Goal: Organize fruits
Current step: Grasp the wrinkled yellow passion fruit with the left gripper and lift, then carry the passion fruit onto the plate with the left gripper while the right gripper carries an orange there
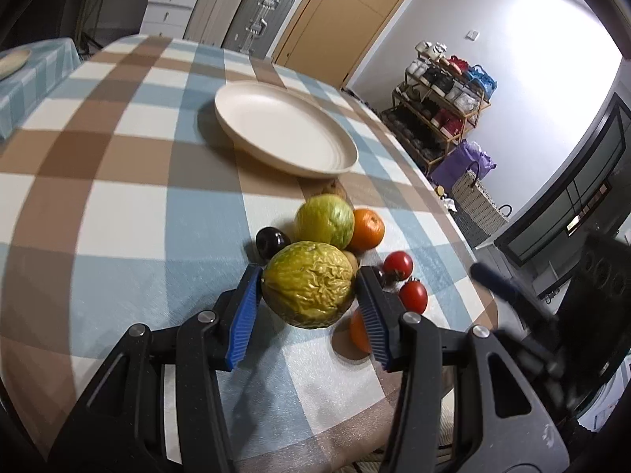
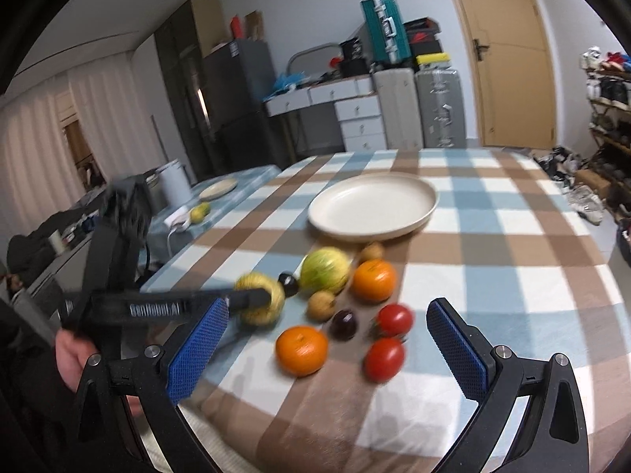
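None of the fruit sits on the cream plate (image 1: 284,130) in the left wrist view, so the sorting is, by my reading, barely begun. The left gripper (image 1: 309,295) clamps a wrinkled yellow-green fruit (image 1: 307,283) between its blue pads, and the fruit looks raised just off the checked surface (image 1: 118,205) (a shadow lies beneath it). Behind it, the rest wait near the plate: a smooth green fruit (image 1: 325,220), an orange (image 1: 367,228), a dark plum (image 1: 272,241) and two tomatoes (image 1: 406,280).

In the right wrist view, the right gripper (image 2: 327,351) stands wide with nothing between its pads, hovering above the near fruits. The plate (image 2: 430,197) is bare here too. Still on the surface are two oranges (image 2: 301,350), two tomatoes (image 2: 384,358), a second plum (image 2: 343,325), two small brownish fruits (image 2: 321,305) and the green fruit (image 2: 325,270). The left gripper (image 2: 272,297) shows at the left, blurred, holding its wrinkled fruit (image 2: 260,307). One fruit is in hand; every other remains to be moved.
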Motion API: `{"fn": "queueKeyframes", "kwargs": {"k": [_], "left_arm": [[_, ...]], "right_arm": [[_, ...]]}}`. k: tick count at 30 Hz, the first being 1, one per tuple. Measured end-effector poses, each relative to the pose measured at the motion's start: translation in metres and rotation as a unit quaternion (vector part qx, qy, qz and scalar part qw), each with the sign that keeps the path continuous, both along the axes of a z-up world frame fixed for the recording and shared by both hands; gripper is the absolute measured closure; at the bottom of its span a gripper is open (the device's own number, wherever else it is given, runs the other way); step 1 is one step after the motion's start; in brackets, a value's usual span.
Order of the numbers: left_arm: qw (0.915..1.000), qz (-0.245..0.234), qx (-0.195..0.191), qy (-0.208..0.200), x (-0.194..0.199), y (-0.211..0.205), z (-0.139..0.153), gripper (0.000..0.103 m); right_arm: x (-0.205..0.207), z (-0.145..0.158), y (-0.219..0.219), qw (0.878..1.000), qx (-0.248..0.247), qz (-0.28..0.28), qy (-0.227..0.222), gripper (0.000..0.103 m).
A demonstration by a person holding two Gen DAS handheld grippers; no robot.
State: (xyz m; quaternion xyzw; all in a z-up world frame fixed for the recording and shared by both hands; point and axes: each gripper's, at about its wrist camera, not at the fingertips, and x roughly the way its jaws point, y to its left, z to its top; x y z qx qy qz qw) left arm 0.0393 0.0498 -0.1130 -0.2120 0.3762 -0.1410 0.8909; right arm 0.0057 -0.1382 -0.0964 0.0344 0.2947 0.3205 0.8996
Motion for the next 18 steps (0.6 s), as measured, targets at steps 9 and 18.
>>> {"fn": "queueKeyframes", "kwargs": {"k": [9, 18], "left_arm": [[0.9996, 0.017, 0.017, -0.017, -0.015, 0.022, 0.014, 0.057], [0.9992, 0.026, 0.025, -0.014, -0.028, 0.036, 0.010, 0.057]], "right_arm": [[-0.006, -0.020, 0.032, 0.999, -0.036, 0.040, 0.007, 0.003], [0.005, -0.036, 0.044, 0.996, -0.056, 0.061, 0.042, 0.016]]}}
